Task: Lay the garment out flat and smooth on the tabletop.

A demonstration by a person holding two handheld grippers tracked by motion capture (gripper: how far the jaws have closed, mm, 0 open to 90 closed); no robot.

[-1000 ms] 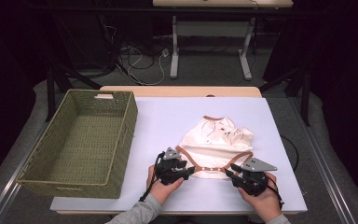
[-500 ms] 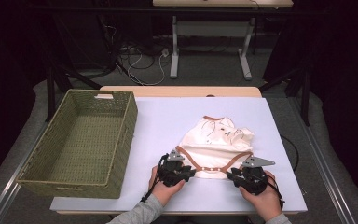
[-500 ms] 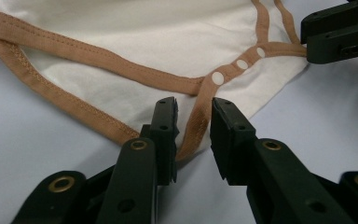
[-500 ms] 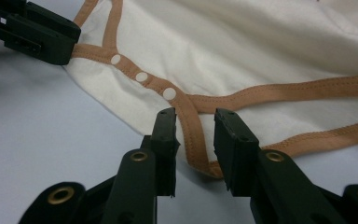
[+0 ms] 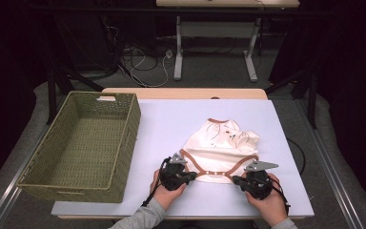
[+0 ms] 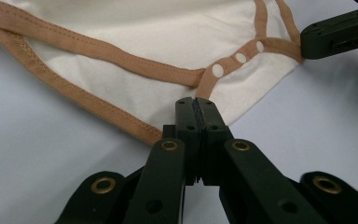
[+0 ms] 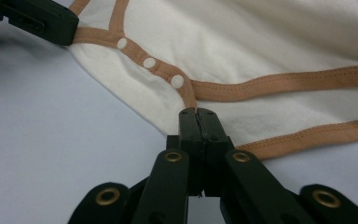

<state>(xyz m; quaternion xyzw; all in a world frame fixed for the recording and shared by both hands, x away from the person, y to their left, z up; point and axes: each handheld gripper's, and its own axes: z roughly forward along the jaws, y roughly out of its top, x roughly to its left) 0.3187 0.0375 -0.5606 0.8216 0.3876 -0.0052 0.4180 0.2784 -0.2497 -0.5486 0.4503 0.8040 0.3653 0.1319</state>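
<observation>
A cream baby bodysuit [image 5: 221,143] with brown trim lies flat on the white table [image 5: 171,119], its snap-button bottom edge [image 6: 235,58] toward me. My left gripper [image 5: 192,177] pinches the left end of that edge, its jaws having just been closing with the cloth between them [image 6: 196,100]. My right gripper [image 5: 235,180] holds the right end the same way; its jaws have also just been closing on the hem [image 7: 197,111]. Each gripper view shows the other gripper across the hem: the right gripper [image 6: 338,33] and the left gripper [image 7: 39,18].
A green woven basket [image 5: 132,125] stands on the table's left side, with nothing inside it. Bare table lies between it and the bodysuit. Behind the table are a wooden desk edge [image 5: 186,93], cables on the floor and table legs.
Both pairs of jaws have drawn together on the bodysuit's bottom edge. The hands and the bodysuit have stayed where they were.
</observation>
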